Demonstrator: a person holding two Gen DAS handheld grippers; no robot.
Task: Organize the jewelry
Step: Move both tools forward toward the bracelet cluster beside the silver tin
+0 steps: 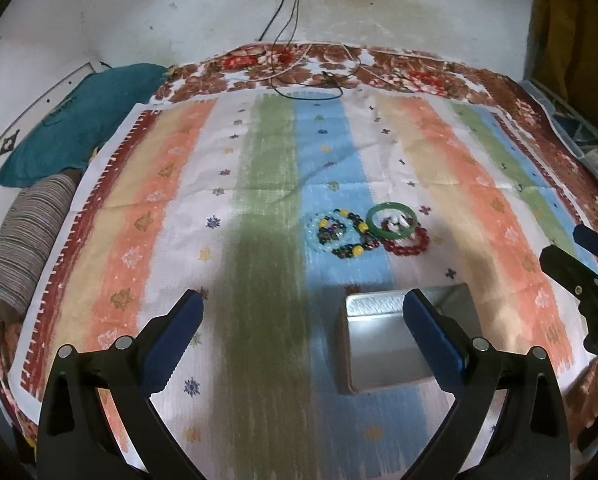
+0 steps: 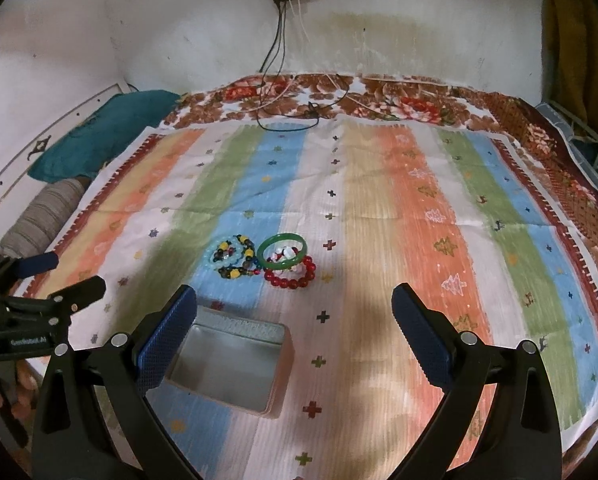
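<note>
Jewelry not yet sorted: the tin is empty and nothing is picked up.

The open rectangular silver metal tin is seen empty on the striped multicoloured cloth that covers the bed. Just beyond it the jewelry is gathered in one small heap: a smooth green bangle, a red bead bracelet, a pale blue bead bracelet and a dark bead bracelet with yellow beads, touching one another. The left tool and the right tool are both spread wide and nothing is held; all the work is judged to remain.
</note>
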